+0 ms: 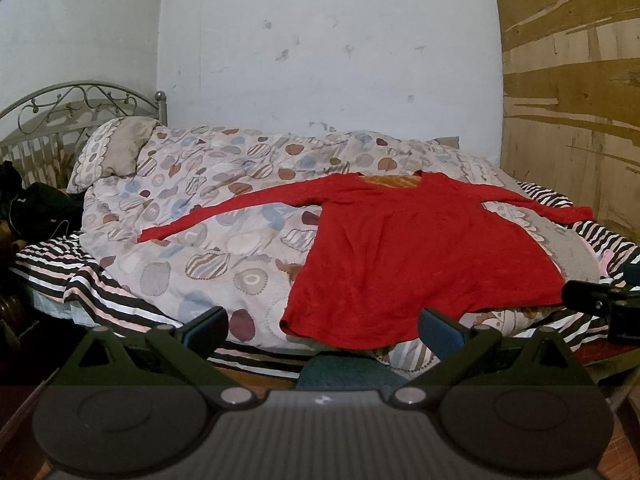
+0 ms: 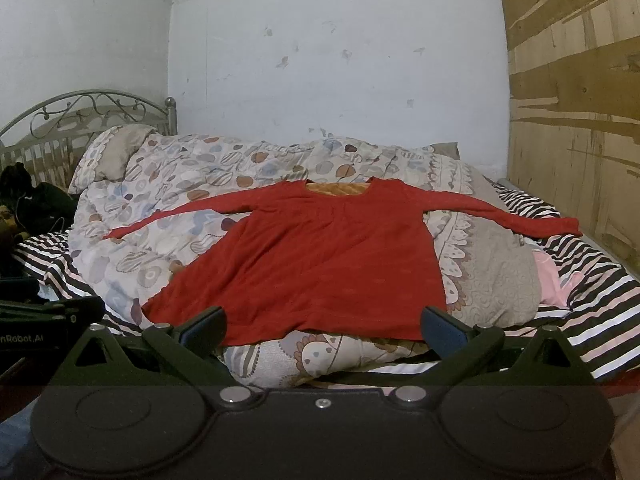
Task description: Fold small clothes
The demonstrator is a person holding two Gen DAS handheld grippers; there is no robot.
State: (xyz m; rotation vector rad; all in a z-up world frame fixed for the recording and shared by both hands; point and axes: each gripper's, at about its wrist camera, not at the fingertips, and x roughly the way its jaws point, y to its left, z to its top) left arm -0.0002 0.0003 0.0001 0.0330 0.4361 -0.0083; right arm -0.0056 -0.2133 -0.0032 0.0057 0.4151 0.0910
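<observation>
A red long-sleeved top point(image 1: 416, 248) point(image 2: 320, 256) lies flat on a patterned quilt point(image 1: 208, 208) point(image 2: 180, 184), both sleeves spread out and the hem toward me. My left gripper point(image 1: 322, 328) is open, held in front of the hem's left corner without touching it. My right gripper point(image 2: 322, 326) is open too, its fingers wide apart just before the hem, nothing between them. In the left wrist view the right gripper point(image 1: 600, 300) shows at the right edge; in the right wrist view part of the left gripper point(image 2: 48, 312) shows at the left edge.
The quilt is bunched over a black-and-white striped sheet point(image 2: 580, 312). A pillow point(image 1: 116, 152) leans against a metal headboard point(image 1: 76, 104) at the far left. Dark clothes point(image 2: 36, 200) lie beside it. A pink cloth point(image 2: 554, 280) sits right. A plywood wall point(image 2: 580, 120) borders the right side.
</observation>
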